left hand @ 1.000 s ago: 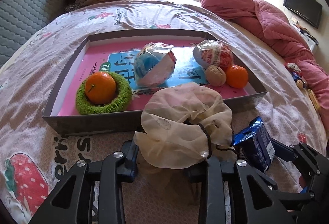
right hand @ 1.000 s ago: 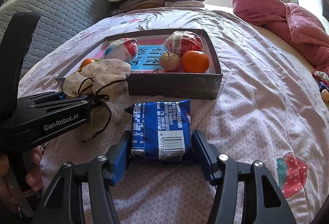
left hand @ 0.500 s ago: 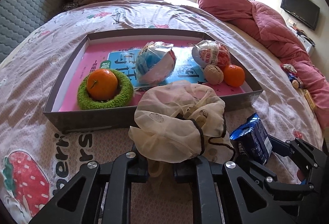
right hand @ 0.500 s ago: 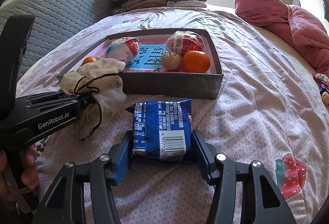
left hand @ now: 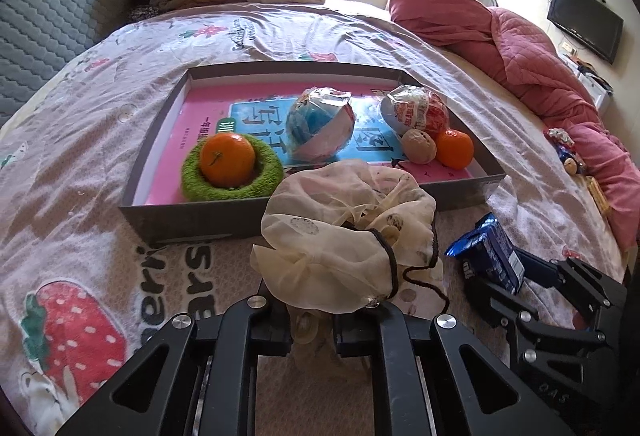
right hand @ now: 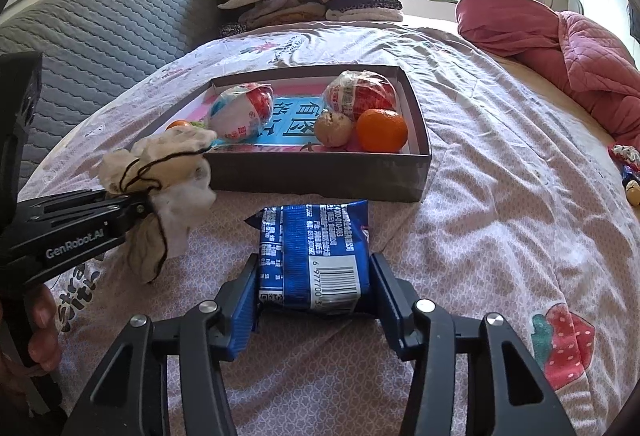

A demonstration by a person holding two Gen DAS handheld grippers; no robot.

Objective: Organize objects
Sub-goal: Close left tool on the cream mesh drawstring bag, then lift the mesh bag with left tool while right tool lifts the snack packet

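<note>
Now the left gripper (left hand: 312, 332) is clamped tight on a cream mesh pouch (left hand: 344, 232), held just in front of the tray's (left hand: 188, 214) near wall. Right of the pouch, also before that wall, a blue packet (right hand: 314, 256) lies on the bedsheet (right hand: 500, 220) between the right gripper's (right hand: 314, 296) closing jaws, its pads at the packet's sides. Inside the tray sit an orange (left hand: 227, 159) in a green ring (left hand: 232, 192), two wrapped balls (left hand: 322, 128) (left hand: 416, 114), a walnut (left hand: 419, 145) and a second orange (left hand: 455, 149).
</note>
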